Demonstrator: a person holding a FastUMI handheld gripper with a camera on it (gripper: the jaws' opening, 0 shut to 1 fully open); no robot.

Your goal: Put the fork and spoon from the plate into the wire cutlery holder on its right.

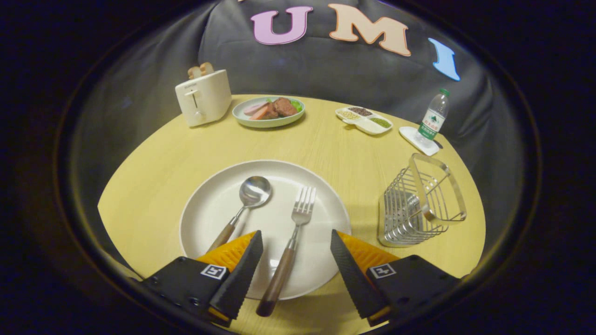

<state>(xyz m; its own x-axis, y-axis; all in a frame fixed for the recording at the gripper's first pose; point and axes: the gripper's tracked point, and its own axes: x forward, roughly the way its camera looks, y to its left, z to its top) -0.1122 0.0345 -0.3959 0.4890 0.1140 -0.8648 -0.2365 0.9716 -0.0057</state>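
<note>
Gripper [296,239] fingers are spread wide over the plate [214,209], straddling the fork [288,253] handle, looks lined up to grab it first.

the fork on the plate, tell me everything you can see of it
The fork has a shiny metal head with four tines and a slim metal neck joined to a dark brown handle that looks like wood. It lies flat on the white plate, tines pointing away toward the far side of the table, right of the spoon and apart from it. Its handle end overhangs the plate's near rim. It lies between the fingers of the open tool, which do not touch it.
</note>
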